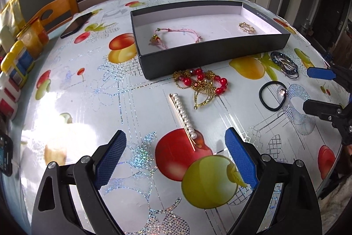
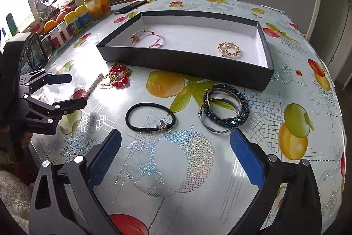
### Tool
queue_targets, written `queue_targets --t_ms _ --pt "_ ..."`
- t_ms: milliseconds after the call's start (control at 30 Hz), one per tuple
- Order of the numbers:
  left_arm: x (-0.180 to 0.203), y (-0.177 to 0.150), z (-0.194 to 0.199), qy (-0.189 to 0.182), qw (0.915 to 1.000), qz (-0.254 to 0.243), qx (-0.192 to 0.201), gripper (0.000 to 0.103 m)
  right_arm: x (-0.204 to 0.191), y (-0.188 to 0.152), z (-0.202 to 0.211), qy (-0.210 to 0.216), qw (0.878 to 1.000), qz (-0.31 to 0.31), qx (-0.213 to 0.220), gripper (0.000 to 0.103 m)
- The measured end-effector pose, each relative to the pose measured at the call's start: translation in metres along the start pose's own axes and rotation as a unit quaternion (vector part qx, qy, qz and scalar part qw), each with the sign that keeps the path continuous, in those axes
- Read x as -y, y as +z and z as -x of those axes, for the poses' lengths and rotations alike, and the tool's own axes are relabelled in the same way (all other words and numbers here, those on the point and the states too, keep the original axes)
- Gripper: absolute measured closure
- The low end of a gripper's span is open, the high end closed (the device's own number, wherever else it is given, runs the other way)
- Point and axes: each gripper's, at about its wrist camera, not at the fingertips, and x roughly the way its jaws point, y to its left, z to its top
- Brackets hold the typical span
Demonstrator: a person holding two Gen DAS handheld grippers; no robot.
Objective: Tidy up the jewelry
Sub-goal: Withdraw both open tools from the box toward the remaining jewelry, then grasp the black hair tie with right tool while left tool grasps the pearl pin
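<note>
A shallow dark box with a white floor holds a pink cord bracelet and a gold ring-shaped brooch. In front of it on the table lie a red-bead and gold-chain necklace, a pearl hair clip, a black hair tie and a stack of blue beaded bracelets. My left gripper is open, just short of the pearl clip. My right gripper is open, just short of the hair tie and bracelets.
The table wears a glossy fruit-print cloth. A black phone lies beyond the box. Jars and bottles line the left edge by a wooden chair. A second phone screen stands at the left.
</note>
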Motion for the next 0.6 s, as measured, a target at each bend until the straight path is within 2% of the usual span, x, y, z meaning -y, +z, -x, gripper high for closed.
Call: queue_targets --t_ms 67,200,467,600 --pt "0.001 0.0 -0.001 0.002 1.0 -0.002 0.0 0.01 -0.006 -0.001 -0.003 -0.002 1.0 0.006 -0.002 0.007" --pt "0.004 -0.002 -0.002 -0.001 1.0 -0.008 0.0 0.01 -0.01 -0.002 -0.008 -0.002 1.0 0.014 -0.008 0.022" --pt "0.005 -0.002 -0.007 -0.009 0.9999 -0.01 -0.003 0.013 -0.018 0.002 -0.02 -0.002 0.999 0.031 -0.015 0.026" --pt "0.005 -0.001 -0.008 -0.017 0.9998 -0.01 -0.003 0.021 -0.022 0.004 -0.027 0.0 0.999 0.037 -0.018 0.026"
